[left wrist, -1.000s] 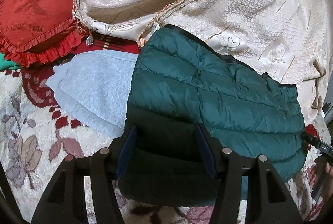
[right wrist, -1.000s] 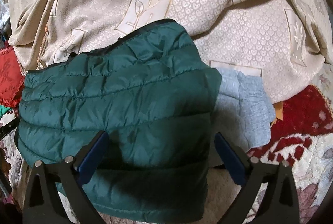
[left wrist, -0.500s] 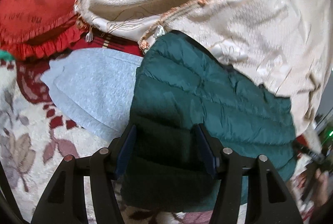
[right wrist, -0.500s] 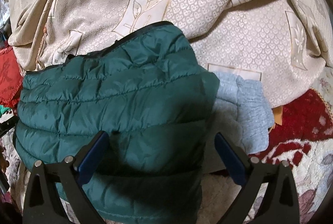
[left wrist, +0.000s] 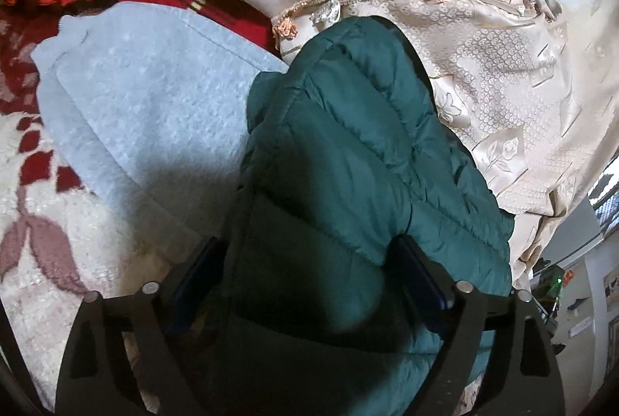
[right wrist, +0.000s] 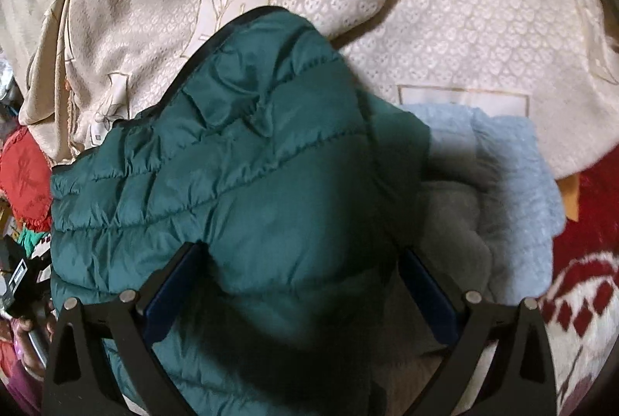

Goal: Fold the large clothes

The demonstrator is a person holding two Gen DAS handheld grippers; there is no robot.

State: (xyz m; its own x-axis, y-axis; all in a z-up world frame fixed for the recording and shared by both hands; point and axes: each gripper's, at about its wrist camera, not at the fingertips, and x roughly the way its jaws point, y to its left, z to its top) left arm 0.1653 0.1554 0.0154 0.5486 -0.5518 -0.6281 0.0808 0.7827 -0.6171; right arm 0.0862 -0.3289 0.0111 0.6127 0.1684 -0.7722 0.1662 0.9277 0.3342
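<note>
The bed is covered with a cream and red flowery blanket (left wrist: 58, 215), and a shiny beige cloth (left wrist: 522, 75) is heaped up behind everything. In the left view, a grey soft garment (left wrist: 154, 99) lies flat, ahead and to the left of the left claw (left wrist: 309, 284). The folded green puffy jacket (left wrist: 348, 164) sits right between that claw's two fingers and runs on ahead of it. The jaws are opening, and the puffy cloth bulges in the gap.

In the right view, the jacket (right wrist: 240, 184) also fills the space between the fingers of the right claw (right wrist: 301, 284). I cannot tell if those jaws are pinching it or just standing around it. The grey garment (right wrist: 495, 184) peeks out ahead and to the right.

What could go wrong: the jacket is puffy and slippery, so once let go it may spring open and undo the fold. A finger pulling back could also snag it and drag it crooked.

The near edge of the jacket is hidden under both claws and in dark shadow.
</note>
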